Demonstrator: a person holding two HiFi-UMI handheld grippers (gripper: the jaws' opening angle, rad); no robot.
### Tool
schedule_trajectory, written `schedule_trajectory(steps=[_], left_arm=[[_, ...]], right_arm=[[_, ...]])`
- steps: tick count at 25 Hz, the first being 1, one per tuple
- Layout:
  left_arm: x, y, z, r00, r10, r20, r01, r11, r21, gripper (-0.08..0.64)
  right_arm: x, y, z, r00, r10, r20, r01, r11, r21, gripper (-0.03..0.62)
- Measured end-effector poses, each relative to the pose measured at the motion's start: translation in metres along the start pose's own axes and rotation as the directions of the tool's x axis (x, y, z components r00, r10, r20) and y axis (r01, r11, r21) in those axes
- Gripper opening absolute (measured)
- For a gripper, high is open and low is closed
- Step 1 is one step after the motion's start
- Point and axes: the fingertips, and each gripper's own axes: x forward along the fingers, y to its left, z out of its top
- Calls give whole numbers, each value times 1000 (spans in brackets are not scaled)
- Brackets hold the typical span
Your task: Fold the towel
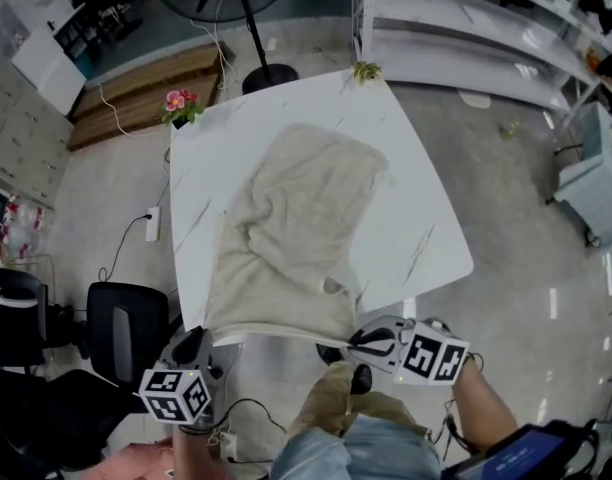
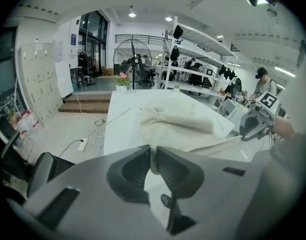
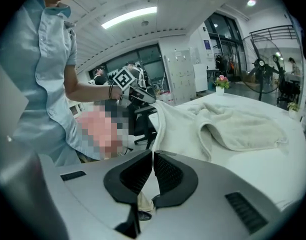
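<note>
A beige towel lies rumpled on the white table, and its near edge is drawn off the front of the table into a taut line. My left gripper is shut on the towel's near left corner, with cloth pinched between the jaws. My right gripper is shut on the near right corner, and a thin edge of cloth runs between its jaws. The far part of the towel is bunched in folds on the tabletop. Each gripper shows in the other's view: the right gripper and the left gripper.
A pot of pink flowers stands at the table's far left corner and a small plant at the far right one. A fan stand and shelves are beyond. A black office chair stands at the near left.
</note>
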Motion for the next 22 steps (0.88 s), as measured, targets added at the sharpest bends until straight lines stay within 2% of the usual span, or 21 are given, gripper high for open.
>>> schedule_trajectory(steps=[9,15,22], left_arm=[[-48,-6,-36,999,-30,-35,34,993,116,44],[-71,12,-52,997,-60,-39,64,992,111,46],[-85,38,-79,988,-146,-43,150,984,97,48]], right_arm=[[1,82,6,999,-1,36,5,994,-113,31],[25,128,12,1000,1,29,3,989,-146,31],[56,173,15,994,-106,-23,101,984,-147,31]])
